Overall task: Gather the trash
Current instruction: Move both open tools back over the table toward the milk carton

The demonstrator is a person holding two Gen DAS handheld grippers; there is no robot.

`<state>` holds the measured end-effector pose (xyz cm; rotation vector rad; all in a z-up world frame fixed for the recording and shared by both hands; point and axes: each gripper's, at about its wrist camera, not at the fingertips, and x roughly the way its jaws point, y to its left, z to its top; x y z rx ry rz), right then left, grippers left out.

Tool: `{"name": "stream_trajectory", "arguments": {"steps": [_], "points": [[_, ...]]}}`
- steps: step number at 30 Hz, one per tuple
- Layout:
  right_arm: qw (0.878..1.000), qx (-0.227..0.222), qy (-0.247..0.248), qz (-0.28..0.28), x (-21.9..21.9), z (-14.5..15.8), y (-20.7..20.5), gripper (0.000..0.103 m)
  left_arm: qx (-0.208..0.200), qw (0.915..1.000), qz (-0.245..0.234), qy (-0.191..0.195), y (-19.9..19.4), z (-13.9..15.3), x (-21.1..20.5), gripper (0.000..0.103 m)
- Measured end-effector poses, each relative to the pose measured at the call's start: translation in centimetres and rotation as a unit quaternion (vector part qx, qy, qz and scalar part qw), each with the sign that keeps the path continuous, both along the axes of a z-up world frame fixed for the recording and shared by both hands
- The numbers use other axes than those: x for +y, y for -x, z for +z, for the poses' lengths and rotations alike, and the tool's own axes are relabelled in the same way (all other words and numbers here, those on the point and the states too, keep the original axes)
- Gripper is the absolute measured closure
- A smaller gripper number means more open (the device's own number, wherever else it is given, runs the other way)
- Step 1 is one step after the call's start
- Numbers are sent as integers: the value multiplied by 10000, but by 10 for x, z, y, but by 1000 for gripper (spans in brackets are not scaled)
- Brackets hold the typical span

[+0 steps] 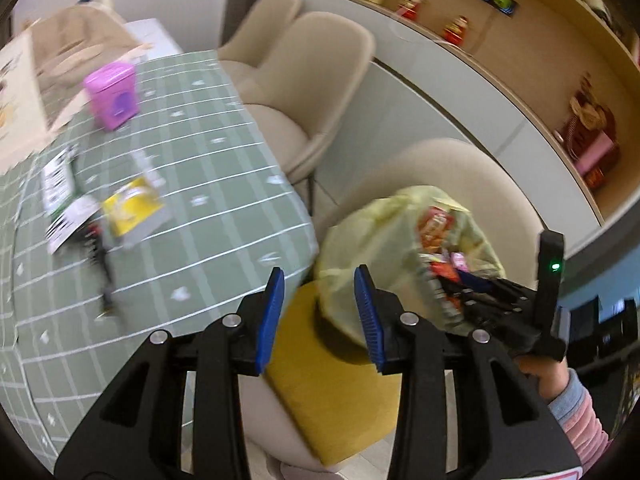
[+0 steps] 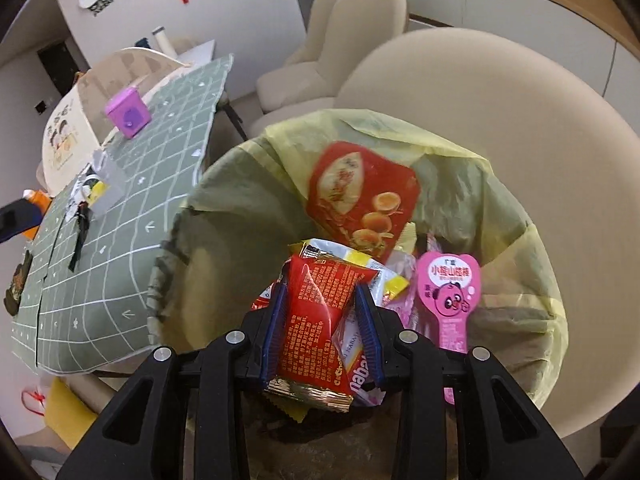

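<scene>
My right gripper (image 2: 322,316) pinches a red wrapper (image 2: 320,320) over the yellow bag (image 2: 240,216), already holding several wrappers. My left gripper (image 1: 319,312) hangs spread, holding nothing. A yellow box (image 1: 130,210) (blurred) and papers (image 1: 60,196) remain near the table's (image 1: 224,208) left edge.

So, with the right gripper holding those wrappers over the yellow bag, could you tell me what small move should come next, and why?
Probably open the right gripper and let go. It is shut on a bundle of wrappers, red one foremost, held above the open mouth of the yellow trash bag, where other wrappers already lie. The left gripper is open and holds nothing, so nothing else seems to need handling first.
</scene>
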<state>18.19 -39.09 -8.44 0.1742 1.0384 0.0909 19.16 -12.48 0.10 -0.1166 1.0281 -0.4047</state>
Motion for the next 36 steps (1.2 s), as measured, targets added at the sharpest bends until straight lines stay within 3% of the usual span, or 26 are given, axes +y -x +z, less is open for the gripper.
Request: {"name": "stream_trajectory", "arguments": {"steps": [2, 6, 11, 16, 21, 31, 36], "points": [[10000, -34, -89, 10, -1, 5, 2, 69, 39, 9998, 173, -8, 2, -2, 19, 68], [9996, -276, 21, -64, -1, 20, 12, 57, 106, 9986, 518, -73, 5, -14, 55, 68], [9981, -584, 163, -76, 8, 45, 25, 56, 222, 9952, 949, -7, 6, -28, 96, 68], [9934, -1103, 258, 157, 38, 75, 31, 55, 288, 9917, 1248, 43, 5, -35, 132, 68], [9893, -1298, 284, 596, 85, 91, 27, 55, 237, 9897, 1410, 49, 2, -37, 164, 68], [9866, -1325, -142, 944, 169, 87, 2, 55, 243, 9826, 1838, 117, -14, -45, 242, 68], [9837, -1261, -330, 1243, 214, 75, -13, 55, 383, 9785, 1982, 421, -38, -52, 273, 68]]}}
